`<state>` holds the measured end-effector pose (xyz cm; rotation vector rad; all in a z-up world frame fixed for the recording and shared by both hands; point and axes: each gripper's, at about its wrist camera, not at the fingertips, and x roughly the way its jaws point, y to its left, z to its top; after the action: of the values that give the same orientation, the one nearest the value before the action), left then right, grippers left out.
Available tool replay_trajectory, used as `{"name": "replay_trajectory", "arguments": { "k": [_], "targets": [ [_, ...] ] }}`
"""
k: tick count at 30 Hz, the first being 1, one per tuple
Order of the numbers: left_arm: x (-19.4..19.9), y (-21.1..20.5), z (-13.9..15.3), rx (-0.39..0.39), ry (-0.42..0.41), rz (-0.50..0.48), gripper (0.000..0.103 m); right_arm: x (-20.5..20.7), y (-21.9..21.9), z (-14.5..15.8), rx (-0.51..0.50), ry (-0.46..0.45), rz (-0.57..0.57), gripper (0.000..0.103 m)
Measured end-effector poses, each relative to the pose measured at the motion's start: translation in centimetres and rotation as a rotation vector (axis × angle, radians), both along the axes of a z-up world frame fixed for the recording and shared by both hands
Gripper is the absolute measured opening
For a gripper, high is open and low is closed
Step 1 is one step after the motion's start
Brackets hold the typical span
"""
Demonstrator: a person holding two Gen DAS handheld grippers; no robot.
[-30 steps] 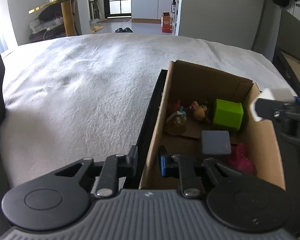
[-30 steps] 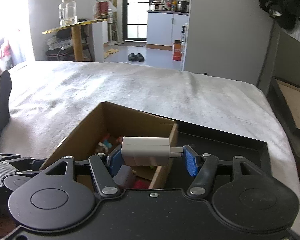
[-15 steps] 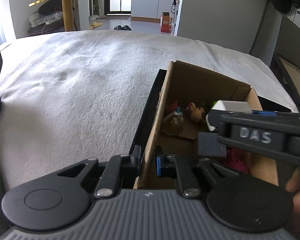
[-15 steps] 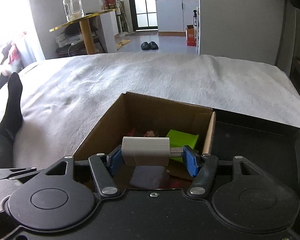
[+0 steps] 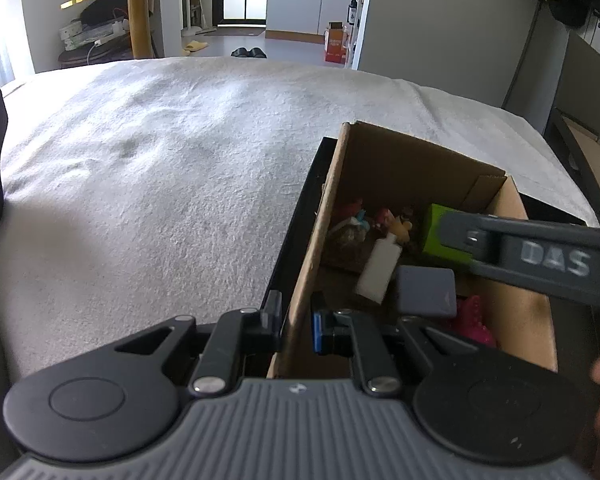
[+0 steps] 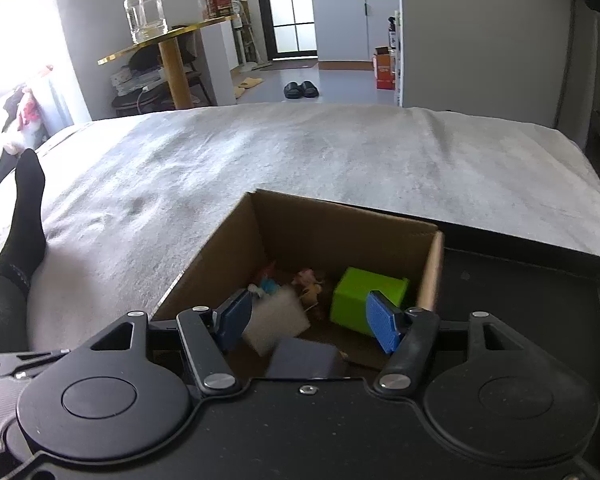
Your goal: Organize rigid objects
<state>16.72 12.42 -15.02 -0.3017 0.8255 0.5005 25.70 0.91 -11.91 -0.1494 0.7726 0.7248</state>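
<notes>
Left gripper [image 5: 296, 316] pinches left wall of brown cardboard box [image 5: 320, 240]. Right gripper [image 6: 306, 316] jaws just opened, empty; blurred white plastic charger block [image 6: 276, 320] below, inside box.

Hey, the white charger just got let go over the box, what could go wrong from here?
1. The white charger is blurred and free of the right gripper, whose jaws have just been opening; it may knock the small toys or land against the grey block.
2. The left gripper pinches the cardboard box wall; pulling could tip the box on its black tray.
</notes>
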Motion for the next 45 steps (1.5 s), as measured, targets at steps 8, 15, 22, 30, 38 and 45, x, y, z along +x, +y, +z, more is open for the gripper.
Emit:
{"name": "replay_trajectory", "arguments": {
  "k": [8,15,22,30,38,45],
  "targets": [
    [0.4,-0.8,0.5,0.057,0.039,-0.015,0.016,-0.9,-3.1,1.3,0.009,0.002,-0.039,0.066],
    [0.9,-1.5,1.9,0.094,0.088,-0.028,0.025,-1.2,-6.0,2.2,0.034,0.014,-0.081,0.073],
    [0.5,-3.0,3.6,0.1,0.074,-0.07,0.049,-1.2,-8.6,2.7,0.047,0.011,-0.149,0.085],
    [0.2,-4.6,5.5,0.078,0.063,-0.114,0.057,-1.4,-11.6,3.6,0.072,0.009,-0.221,0.091],
    [-0.4,-5.5,8.3,0.064,0.029,-0.145,0.065,-1.6,-14.6,4.8,0.086,0.015,-0.28,0.097],
    [-1.5,-6.7,10.3,0.076,-0.006,-0.232,0.072,-2.1,-16.7,6.0,0.103,0.023,-0.324,0.103]
  ]
}}
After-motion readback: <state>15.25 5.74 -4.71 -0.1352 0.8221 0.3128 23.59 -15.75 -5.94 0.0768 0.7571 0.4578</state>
